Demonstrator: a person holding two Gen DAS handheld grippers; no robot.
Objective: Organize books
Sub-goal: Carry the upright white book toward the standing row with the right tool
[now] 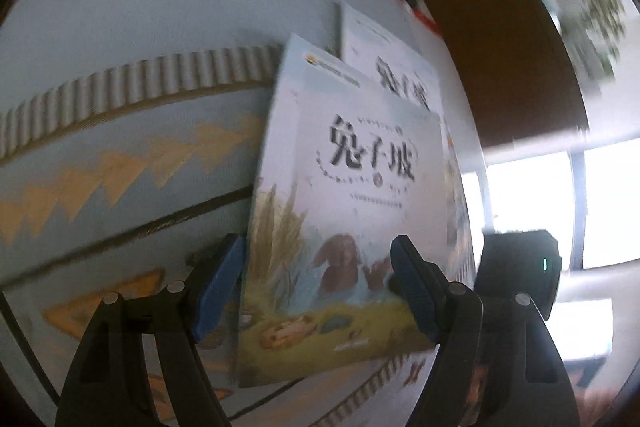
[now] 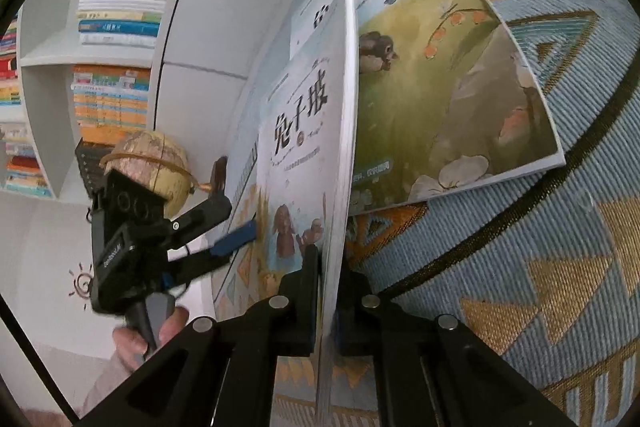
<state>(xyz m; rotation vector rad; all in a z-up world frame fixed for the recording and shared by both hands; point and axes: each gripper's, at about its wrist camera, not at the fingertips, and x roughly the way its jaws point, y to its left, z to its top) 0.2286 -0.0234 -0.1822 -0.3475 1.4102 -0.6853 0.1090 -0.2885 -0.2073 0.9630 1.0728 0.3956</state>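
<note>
At frame centre, the right gripper clamps the pale illustrated rabbit picture book edge-on; the left gripper gapes wide around its cover.

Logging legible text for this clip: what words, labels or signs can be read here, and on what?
"兔子坡": title on the held book, clamped edge-on by the right gripper.
"兔子坡", partly covered: book lying flat on the patterned rug.
"GenRobot.AI", roughly, is my reading of the left gripper body; small.
Cover subtitles, publisher marks and shelf book spines: too small or blurred.
</note>
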